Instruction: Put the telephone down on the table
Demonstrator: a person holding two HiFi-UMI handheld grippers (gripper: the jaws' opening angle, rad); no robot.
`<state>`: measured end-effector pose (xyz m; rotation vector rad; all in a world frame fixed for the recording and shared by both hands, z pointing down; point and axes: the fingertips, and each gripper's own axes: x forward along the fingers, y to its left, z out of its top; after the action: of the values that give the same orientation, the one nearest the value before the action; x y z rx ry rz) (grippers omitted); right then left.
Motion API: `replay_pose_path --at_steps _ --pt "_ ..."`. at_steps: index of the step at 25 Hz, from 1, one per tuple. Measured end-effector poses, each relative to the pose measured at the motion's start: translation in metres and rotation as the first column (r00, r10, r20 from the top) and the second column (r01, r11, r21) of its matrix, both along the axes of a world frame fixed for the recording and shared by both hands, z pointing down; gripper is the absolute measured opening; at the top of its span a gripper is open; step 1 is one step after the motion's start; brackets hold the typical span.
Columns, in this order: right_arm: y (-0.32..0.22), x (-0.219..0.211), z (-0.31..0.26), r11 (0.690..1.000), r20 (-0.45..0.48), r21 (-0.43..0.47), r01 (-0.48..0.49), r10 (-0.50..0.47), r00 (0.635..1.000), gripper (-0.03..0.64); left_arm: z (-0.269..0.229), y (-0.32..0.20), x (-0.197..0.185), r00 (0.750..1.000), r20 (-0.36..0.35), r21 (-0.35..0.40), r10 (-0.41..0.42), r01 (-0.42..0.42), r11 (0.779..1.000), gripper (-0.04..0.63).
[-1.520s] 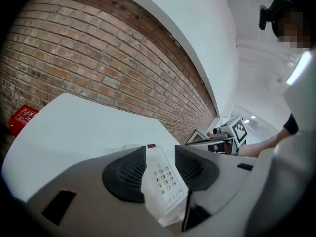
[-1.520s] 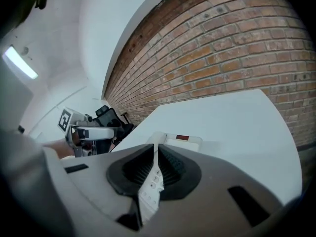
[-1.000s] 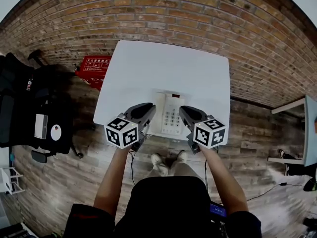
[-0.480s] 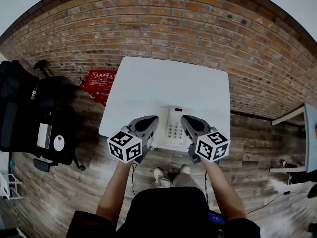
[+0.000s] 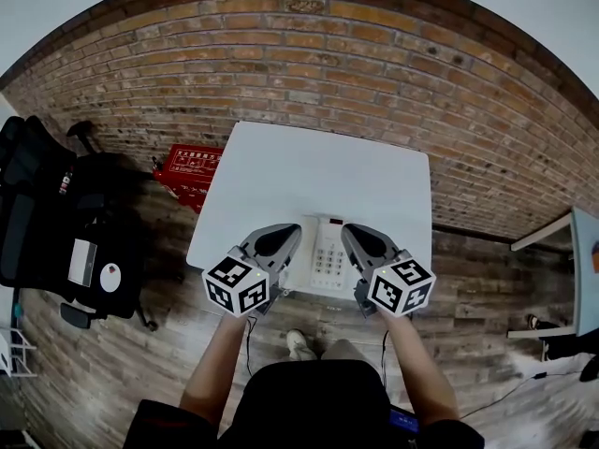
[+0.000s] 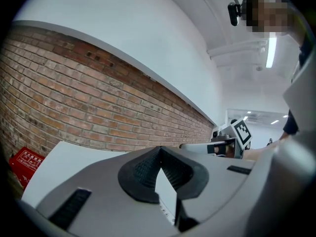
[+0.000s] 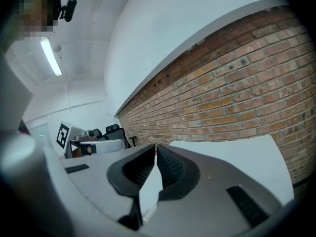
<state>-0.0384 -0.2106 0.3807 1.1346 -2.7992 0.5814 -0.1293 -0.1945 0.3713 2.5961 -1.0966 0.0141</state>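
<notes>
**Head view with both tool views.** The telephone sits over the near edge of the white tabletop, keypad up. Both of its long sides are covered by the tools. The handset side cannot be made out behind the left tool. Whether its base touches the tabletop cannot be told from above.

The left tool is clenched on the telephone's left edge, which its own view shows only as a thin white wedge between the ribbed pads. The right tool is clenched likewise on the right edge, and again only a wedge shows.

A red box lies on the floor beside the tabletop's left edge. Its contents are not discernible.
</notes>
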Motion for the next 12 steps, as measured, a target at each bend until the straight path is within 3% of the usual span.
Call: replay_pose_path --at_steps 12 --pt "0.014 0.024 -0.03 0.997 0.011 0.07 0.04 -0.041 0.999 0.023 -0.024 0.016 0.023 0.999 0.011 0.026 -0.034 0.034 0.999 0.008"
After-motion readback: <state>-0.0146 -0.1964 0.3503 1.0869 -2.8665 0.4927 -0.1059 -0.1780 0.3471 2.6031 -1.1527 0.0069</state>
